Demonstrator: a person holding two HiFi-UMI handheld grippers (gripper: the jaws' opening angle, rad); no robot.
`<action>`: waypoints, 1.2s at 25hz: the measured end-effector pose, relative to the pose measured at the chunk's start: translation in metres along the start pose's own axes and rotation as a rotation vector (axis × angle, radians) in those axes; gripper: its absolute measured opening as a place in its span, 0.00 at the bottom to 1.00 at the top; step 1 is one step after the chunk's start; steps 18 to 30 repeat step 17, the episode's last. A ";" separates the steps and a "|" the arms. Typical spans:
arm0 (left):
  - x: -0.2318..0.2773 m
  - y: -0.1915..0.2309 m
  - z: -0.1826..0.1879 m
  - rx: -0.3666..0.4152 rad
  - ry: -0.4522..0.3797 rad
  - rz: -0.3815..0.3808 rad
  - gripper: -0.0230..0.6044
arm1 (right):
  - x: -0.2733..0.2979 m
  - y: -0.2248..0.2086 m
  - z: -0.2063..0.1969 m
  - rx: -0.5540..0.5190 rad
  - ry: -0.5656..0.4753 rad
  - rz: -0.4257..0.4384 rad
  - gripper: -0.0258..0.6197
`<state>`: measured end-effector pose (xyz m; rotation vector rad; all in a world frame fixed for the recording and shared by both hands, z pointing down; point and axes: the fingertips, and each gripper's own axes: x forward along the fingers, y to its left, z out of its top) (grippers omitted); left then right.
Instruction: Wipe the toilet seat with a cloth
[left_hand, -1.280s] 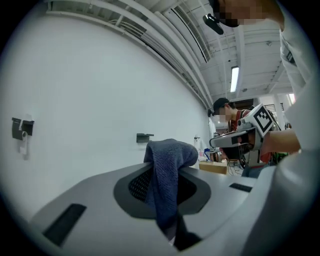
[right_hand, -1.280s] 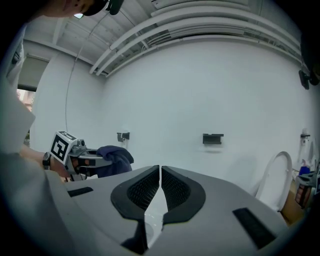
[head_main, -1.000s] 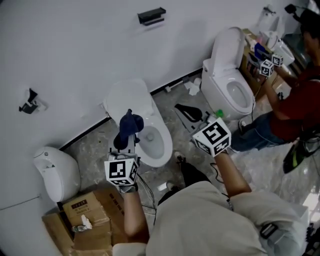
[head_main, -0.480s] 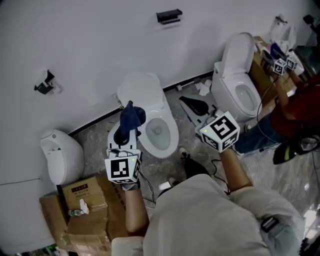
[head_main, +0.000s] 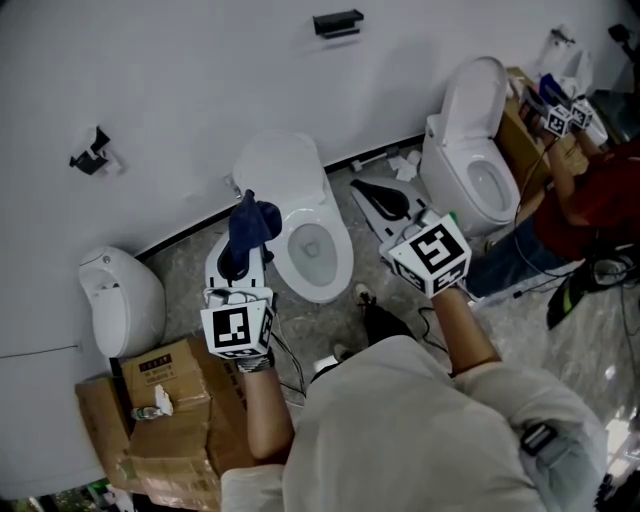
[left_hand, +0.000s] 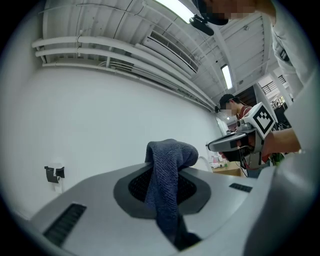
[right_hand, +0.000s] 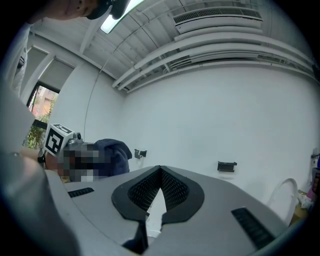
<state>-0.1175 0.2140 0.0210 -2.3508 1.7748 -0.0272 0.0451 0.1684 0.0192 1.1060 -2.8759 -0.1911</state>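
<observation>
The label print on the brown cardboard box (head_main: 168, 378) cannot be read (too small). The left gripper (head_main: 238, 268) pinches the dark blue towelling cloth (head_main: 252, 226), which sticks up beside the white ceramic toilet's (head_main: 338, 268) left rim, as it did a second ago. The right gripper (right_hand: 159, 175), jaws together and empty, hovers right of the bowl.

Out past the right tongs (head_main: 408, 240), a second white toilet (head_main: 470, 150) stands against the wall, lid up, with crumpled paper (head_main: 405, 166) on the floor to its left. Just ahead of those tongs lies a dark flat object (head_main: 383, 199). Further right, another person in a red top (head_main: 590, 210). Over to the left of the left tongs (head_main: 238, 262) there's a white rounded fixture (head_main: 122, 300), and nearer the wearer, stacked cardboard boxes (head_main: 165, 405). High on the wall ahead is a black bracket (head_main: 337, 22), and a second bracket (head_main: 92, 152) sits off left.
</observation>
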 end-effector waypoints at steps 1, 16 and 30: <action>0.000 -0.001 0.001 0.000 0.000 -0.001 0.10 | -0.001 0.001 0.001 0.000 -0.002 0.001 0.08; 0.001 -0.006 0.004 0.004 -0.017 -0.013 0.10 | -0.009 0.003 -0.008 -0.002 0.021 -0.006 0.08; 0.001 -0.006 0.004 0.004 -0.019 -0.015 0.10 | -0.009 0.004 -0.008 -0.003 0.023 -0.005 0.08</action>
